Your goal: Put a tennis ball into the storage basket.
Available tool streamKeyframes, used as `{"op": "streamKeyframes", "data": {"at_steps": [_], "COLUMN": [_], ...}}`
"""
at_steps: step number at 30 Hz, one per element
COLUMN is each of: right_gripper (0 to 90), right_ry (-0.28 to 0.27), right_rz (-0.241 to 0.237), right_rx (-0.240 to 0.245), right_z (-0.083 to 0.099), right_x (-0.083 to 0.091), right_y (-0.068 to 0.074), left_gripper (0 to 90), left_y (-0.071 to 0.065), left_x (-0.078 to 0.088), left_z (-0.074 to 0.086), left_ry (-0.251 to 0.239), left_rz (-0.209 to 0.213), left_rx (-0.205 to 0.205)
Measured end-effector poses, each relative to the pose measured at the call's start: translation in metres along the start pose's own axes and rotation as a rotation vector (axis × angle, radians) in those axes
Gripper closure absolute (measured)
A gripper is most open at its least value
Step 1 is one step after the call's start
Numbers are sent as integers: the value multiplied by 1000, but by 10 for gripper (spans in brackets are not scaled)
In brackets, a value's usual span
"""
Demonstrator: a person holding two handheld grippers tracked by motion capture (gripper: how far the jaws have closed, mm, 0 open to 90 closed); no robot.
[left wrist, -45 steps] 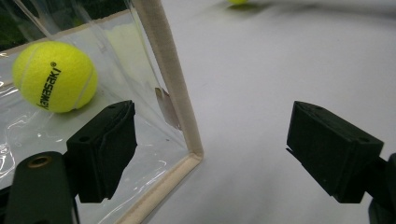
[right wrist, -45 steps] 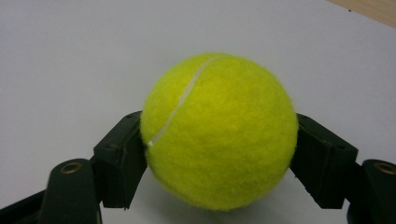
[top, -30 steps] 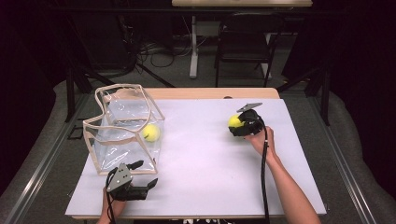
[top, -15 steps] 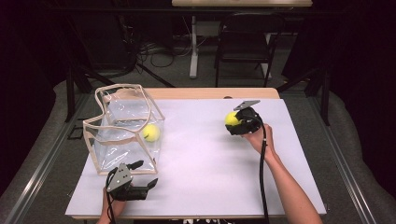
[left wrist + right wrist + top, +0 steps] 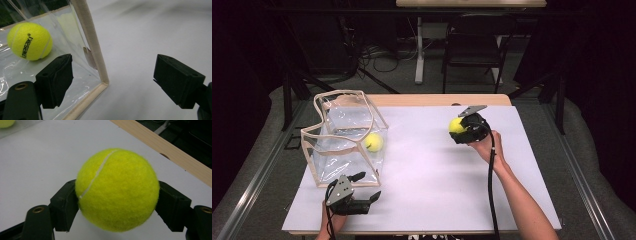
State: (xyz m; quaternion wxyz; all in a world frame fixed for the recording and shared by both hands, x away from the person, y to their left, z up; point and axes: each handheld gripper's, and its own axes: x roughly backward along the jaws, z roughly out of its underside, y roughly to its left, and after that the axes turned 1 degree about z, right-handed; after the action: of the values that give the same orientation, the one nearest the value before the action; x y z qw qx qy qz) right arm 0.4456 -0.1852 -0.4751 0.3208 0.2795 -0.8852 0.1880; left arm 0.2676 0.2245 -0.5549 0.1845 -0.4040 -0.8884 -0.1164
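Right gripper (image 5: 458,126) is clamped on a tennis ball (image 5: 117,190), pads squeezing both sides and the ball lifted clear of the white table (image 5: 437,170) at its far right; left gripper (image 5: 367,186) sits wide open, holding nothing, just beside the near corner of the clear bag (image 5: 343,145). By my read it's about half done: one ball (image 5: 374,142) already lies inside the bag, the held one needs carrying across and dropping in through the top opening. Hard to tell whether the bag's mouth is open enough, since the clear walls and glare blur it, and the left jaw partly overlaps the bag wall in the left gripper view.
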Motion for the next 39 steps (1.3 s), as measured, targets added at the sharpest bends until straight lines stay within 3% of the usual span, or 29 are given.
{"op": "streamKeyframes", "data": {"at_steps": [39], "right_gripper": [257], "right_ry": [-49], "right_rz": [-27], "right_rx": [57], "right_z": [-40], "right_x": [17], "right_y": [15], "left_gripper": [160], "left_y": [0], "left_x": [-2], "left_z": [0], "left_ry": [2], "left_rz": [3], "left_rx": [1]}}
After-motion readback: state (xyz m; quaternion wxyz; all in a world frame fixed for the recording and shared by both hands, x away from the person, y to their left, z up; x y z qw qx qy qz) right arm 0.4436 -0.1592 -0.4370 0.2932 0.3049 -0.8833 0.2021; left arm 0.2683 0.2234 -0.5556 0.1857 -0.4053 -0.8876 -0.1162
